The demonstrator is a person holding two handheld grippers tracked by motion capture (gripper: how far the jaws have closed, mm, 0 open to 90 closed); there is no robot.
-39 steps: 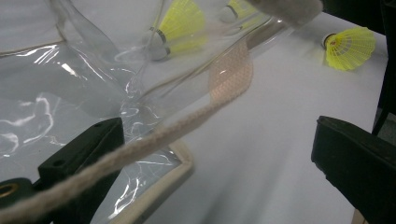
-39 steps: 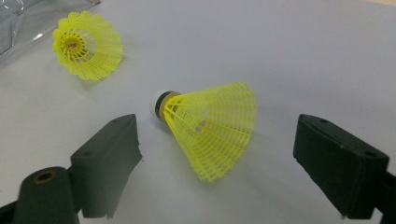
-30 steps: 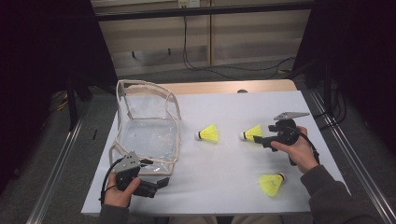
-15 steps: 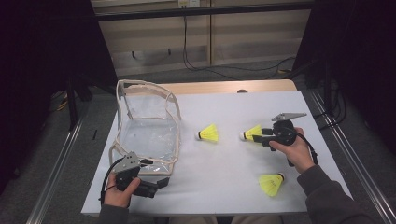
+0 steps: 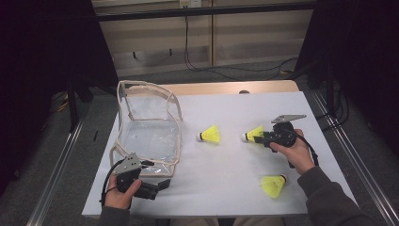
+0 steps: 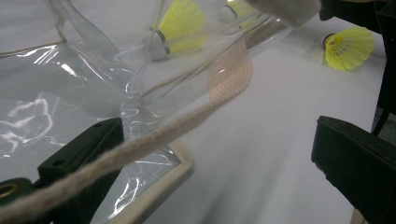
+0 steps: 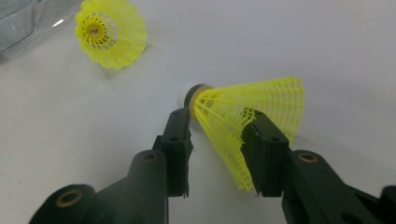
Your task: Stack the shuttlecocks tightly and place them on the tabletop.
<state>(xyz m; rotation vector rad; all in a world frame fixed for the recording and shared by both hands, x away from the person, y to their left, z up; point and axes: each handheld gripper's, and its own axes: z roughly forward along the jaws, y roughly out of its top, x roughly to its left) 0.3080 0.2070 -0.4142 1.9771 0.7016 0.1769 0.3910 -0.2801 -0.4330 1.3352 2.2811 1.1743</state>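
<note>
We see a white table carrying a clear plastic bag with beige fabric edging, which stands open at the table's left side. Near its front corner our left hand holds the left gripper; in the left gripper view its jaws stand wide apart, one black jaw under the bag's beige strap and against the clear plastic, the other well off to the side over bare table, so nothing is clamped. On the right side our right hand holds the right gripper low over the table, and its jaws have just been closing around a yellow shuttlecock that lies on its side, cork pointing away from the hand. In the right gripper view one pad dents the mesh skirt and the other sits at the skirt's edge near the cork, so the shuttlecock is pinched. A second shuttlecock lies between the bag and the held one, and a third lies near the table's front edge, just beside our right forearm.
</note>
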